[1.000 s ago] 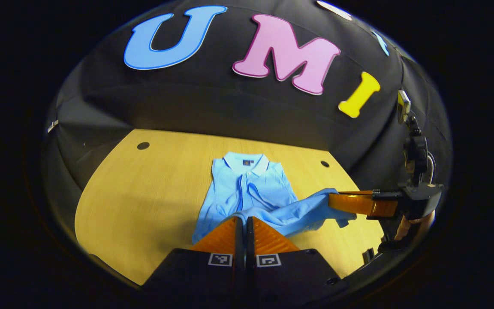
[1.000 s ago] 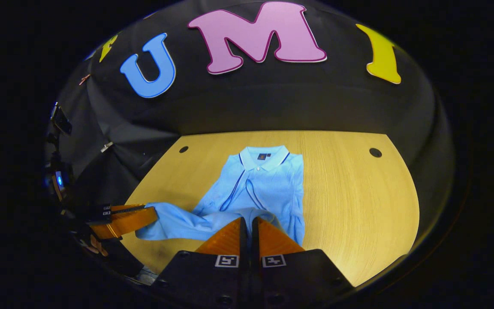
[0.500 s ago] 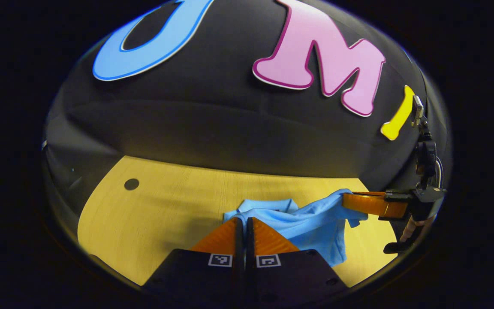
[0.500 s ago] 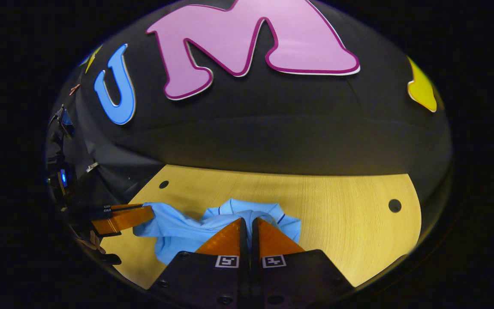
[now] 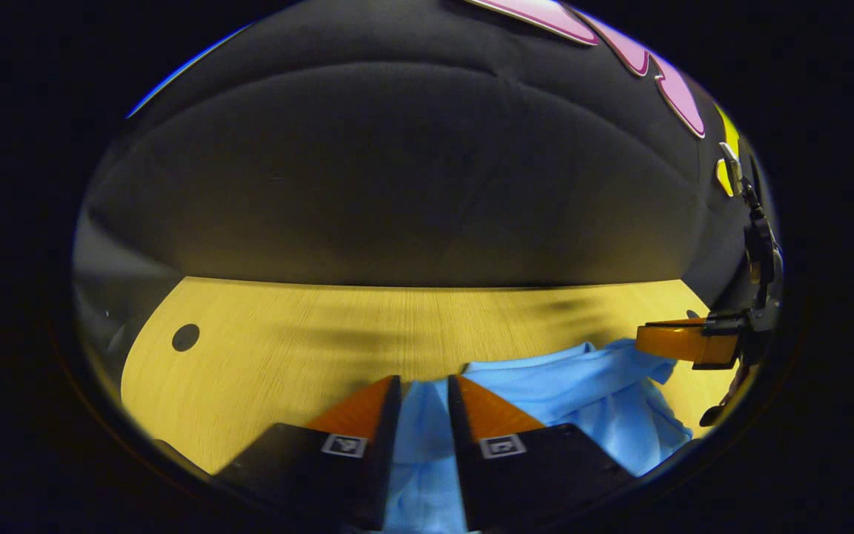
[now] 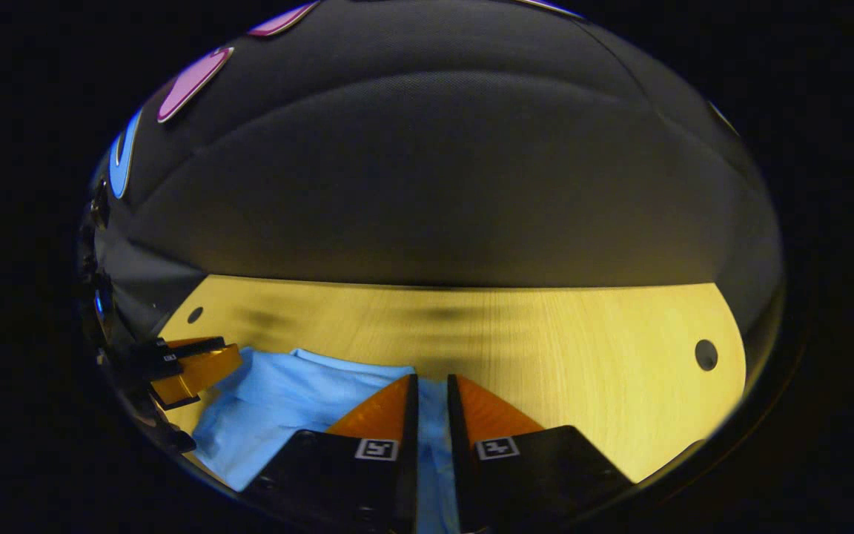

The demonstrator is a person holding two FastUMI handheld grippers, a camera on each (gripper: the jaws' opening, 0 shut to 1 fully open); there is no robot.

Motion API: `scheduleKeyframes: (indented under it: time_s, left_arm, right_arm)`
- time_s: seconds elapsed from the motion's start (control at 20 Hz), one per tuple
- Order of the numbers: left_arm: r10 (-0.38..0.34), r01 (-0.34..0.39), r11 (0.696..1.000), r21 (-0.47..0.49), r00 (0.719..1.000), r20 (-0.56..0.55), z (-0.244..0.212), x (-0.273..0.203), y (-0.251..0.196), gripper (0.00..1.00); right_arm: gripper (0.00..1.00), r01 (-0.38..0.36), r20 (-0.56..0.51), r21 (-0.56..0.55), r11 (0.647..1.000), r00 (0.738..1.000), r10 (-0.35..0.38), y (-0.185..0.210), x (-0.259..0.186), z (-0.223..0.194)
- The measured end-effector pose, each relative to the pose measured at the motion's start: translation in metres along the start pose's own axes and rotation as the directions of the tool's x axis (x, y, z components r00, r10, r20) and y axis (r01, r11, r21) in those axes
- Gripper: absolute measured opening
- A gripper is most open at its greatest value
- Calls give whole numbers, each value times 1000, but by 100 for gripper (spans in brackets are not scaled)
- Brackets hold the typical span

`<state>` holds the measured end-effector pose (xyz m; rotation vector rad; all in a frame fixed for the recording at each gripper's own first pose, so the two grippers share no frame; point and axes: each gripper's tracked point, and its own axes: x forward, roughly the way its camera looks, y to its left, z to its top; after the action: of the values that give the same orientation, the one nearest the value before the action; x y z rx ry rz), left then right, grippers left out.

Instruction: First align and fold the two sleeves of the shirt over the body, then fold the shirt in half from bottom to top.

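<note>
The light blue shirt (image 5: pixel 583 386) lies bunched low on the yellow wooden table (image 5: pixel 286 348), its cloth running under and between my fingers. My left gripper (image 5: pixel 424 397) has its fingers parted, with blue cloth in the gap. My right gripper (image 6: pixel 431 397) is parted too; whether either pair touches the fabric, I cannot tell.

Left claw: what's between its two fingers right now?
Blue shirt cloth fills the gap between the left claw's parted fingers, seen in the left gripper view.
</note>
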<state>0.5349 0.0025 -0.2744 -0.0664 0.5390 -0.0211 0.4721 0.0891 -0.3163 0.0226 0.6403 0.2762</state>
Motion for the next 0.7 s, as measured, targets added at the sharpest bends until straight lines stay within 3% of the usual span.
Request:
scheduleKeyframes:
  time_s: [0.1, 0.2, 0.5, 0.7]
  left_arm:
    - [9, -8, 1000, -15, 999, 41, 10, -14, -2, 72]
    - [12, -11, 1000, -8, 994, 107, 27, -44, -9, 100]
    - [-8, -25, 994, 106, 953, 304, 68, -196, -41, 99]
    - [-33, 4, 997, 77, 924, 380, 64, -313, -68, 98]
  right_arm:
    - [44, -3, 36, -39, 999, 999, 4, 0, -11, 8]
    - [94, 10, 84, -61, 998, 996, -4, 2, -39, 15]
    - [96, 35, 273, -75, 997, 962, -13, 19, -163, 46]
    - [97, 40, 358, -67, 997, 934, -13, 35, -266, 56]
